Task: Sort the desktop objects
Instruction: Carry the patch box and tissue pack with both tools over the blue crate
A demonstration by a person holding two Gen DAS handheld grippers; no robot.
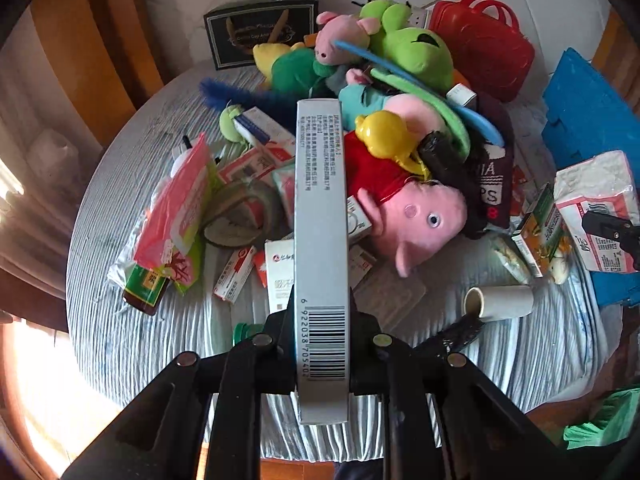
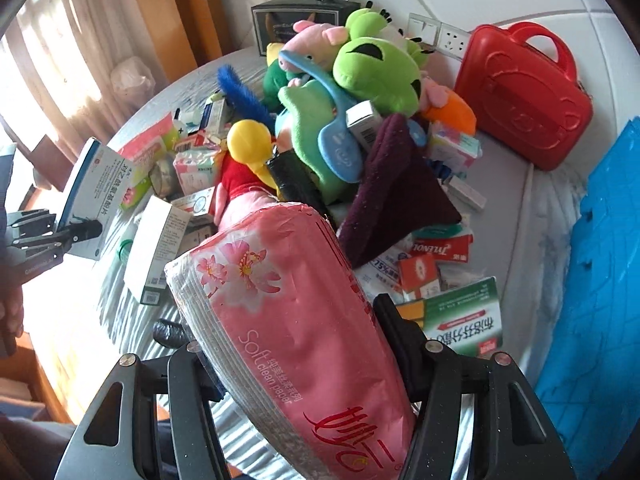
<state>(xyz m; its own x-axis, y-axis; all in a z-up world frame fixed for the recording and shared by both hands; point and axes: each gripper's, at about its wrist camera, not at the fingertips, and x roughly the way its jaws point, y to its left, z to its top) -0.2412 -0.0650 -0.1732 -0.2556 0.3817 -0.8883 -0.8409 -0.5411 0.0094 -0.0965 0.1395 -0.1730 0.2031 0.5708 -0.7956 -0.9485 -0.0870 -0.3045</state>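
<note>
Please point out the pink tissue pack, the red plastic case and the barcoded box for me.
pink tissue pack (image 2: pixel 280 320): right wrist view, printed front face.
red plastic case (image 2: pixel 524 96): right wrist view, embossed front panel.
barcoded box (image 1: pixel 322 240): left wrist view, narrow grey side.

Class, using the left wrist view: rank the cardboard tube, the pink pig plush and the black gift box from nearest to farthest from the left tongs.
1. Cardboard tube, just right of the left tongs.
2. Pink pig plush, mid-table, right of centre.
3. Black gift box, at the far edge.
</note>
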